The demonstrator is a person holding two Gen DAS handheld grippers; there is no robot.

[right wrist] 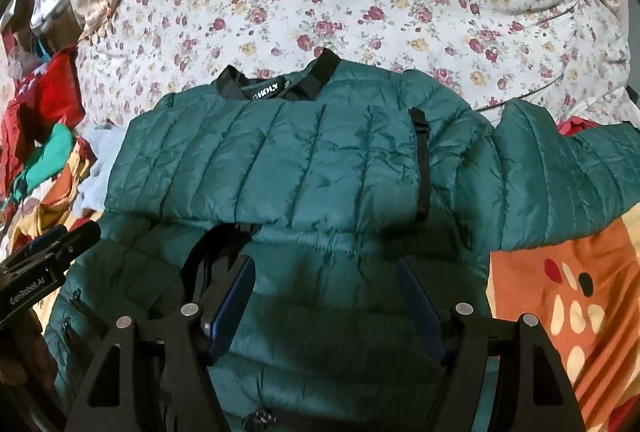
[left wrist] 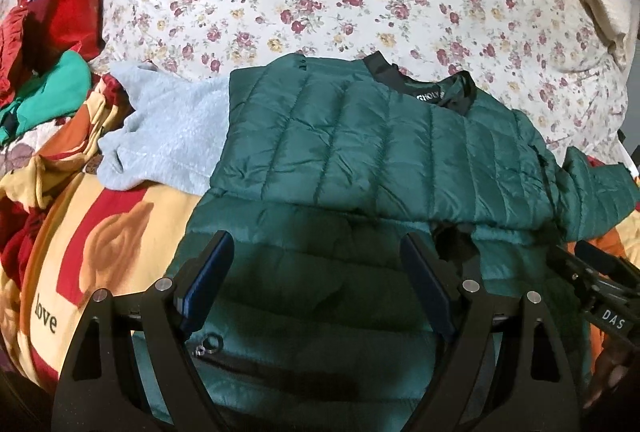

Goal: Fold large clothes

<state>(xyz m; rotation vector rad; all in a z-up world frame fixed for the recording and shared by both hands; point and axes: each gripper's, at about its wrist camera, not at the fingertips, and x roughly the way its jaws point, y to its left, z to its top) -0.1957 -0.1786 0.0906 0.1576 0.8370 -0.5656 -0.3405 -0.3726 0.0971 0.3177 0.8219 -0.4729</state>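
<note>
Both tongs, left tongs [left wrist: 316, 272] and right tongs [right wrist: 326, 296], spread wide, empty, above green jacket [left wrist: 360, 136]

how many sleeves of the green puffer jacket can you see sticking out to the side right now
1. One sleeve of the green puffer jacket stretches out to the right, over the orange patterned blanket. The other sleeve appears folded across the jacket's front, or is hidden.

Right gripper [right wrist: 326, 280] jaws spread, seemingly just above green jacket [right wrist: 280, 160].
</note>
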